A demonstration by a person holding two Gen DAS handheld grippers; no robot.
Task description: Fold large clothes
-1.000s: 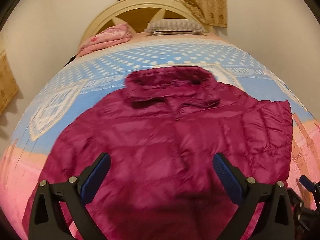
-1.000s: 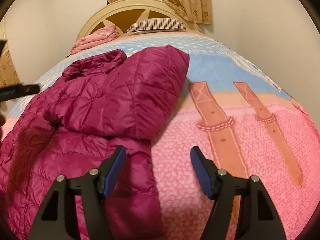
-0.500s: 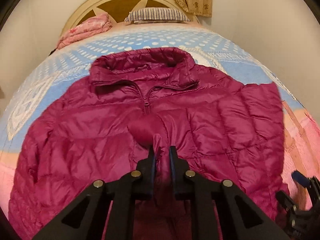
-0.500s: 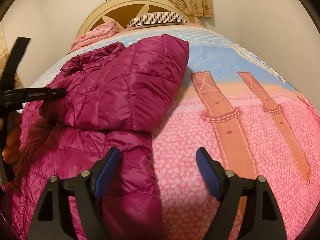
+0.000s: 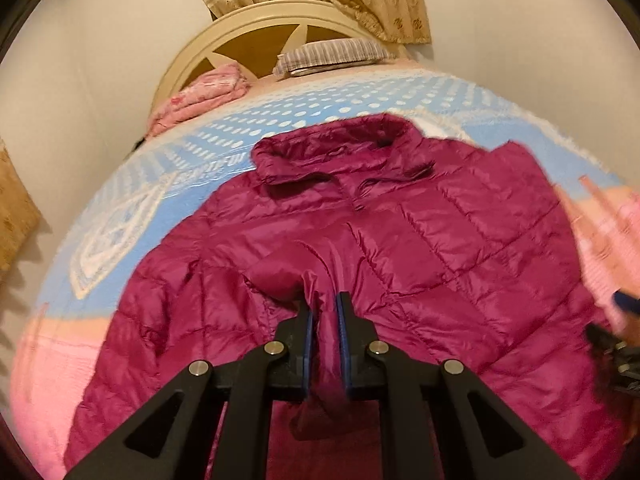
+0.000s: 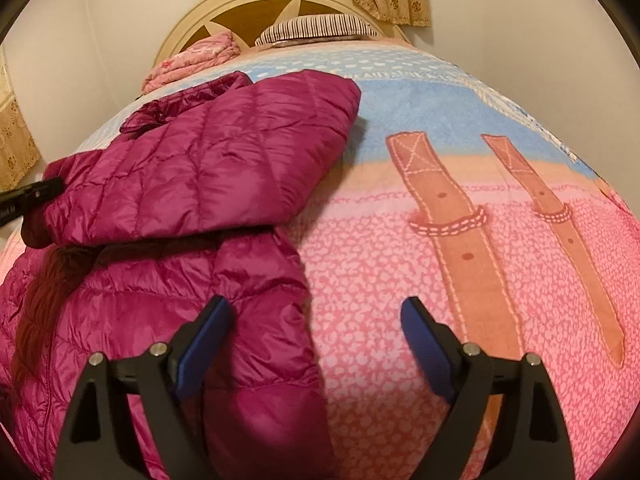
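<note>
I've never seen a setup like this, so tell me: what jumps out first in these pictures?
A magenta puffer jacket lies spread on a pink-and-blue bedspread, one sleeve folded across its front. The left hand-held gripper pinches a fold of the jacket, while the right hand-held gripper hangs open above the jacket's edge.

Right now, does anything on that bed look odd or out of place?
Only the jacket: the left tool pinches a ridge of fabric at its front, bunching it. The right tool hangs open over the jacket's edge. No damage shows.

Warm, dim indoor light; heavy fisheye bending, dark corners; left view's right edge seems motion-blurred.
</note>
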